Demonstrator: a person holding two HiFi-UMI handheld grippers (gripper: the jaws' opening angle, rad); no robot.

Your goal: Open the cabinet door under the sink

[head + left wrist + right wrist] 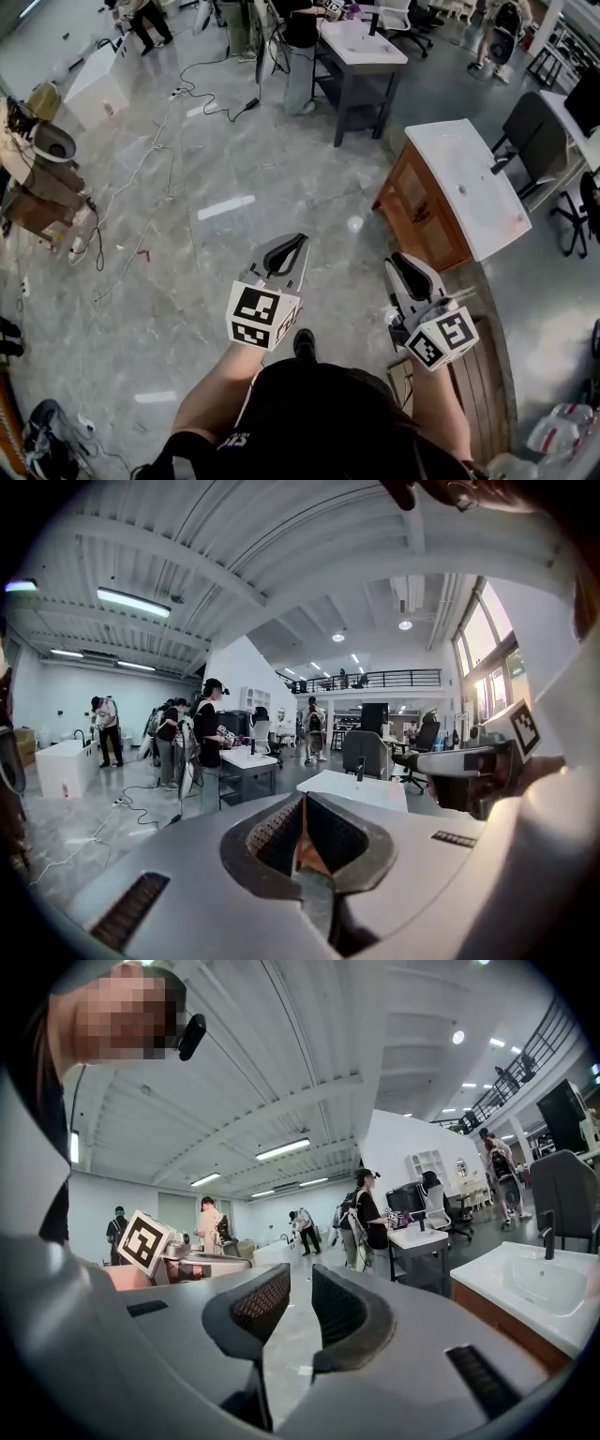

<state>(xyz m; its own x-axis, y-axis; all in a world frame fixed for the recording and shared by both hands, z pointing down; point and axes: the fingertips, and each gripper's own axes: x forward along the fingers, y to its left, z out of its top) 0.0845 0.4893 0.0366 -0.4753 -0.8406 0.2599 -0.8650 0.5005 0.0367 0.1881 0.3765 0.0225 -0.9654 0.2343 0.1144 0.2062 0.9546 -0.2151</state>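
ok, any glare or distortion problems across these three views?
Head view: ceiling lights glare off the glossy floor, and straight lines bend near the edges. Left gripper view: heavy fisheye, dark corners, very bright windows. Right gripper view: same fisheye and dark rim, but the sink looks sharp.

Two grippers, left gripper [296, 244] and right gripper [403, 261]; two sink cabinets, wooden cabinet [422, 211] and dark cabinet [359, 92]

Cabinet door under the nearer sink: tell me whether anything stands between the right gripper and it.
Nothing visible does. Only bare floor lies between the right gripper and the wooden cabinet under the white sink.
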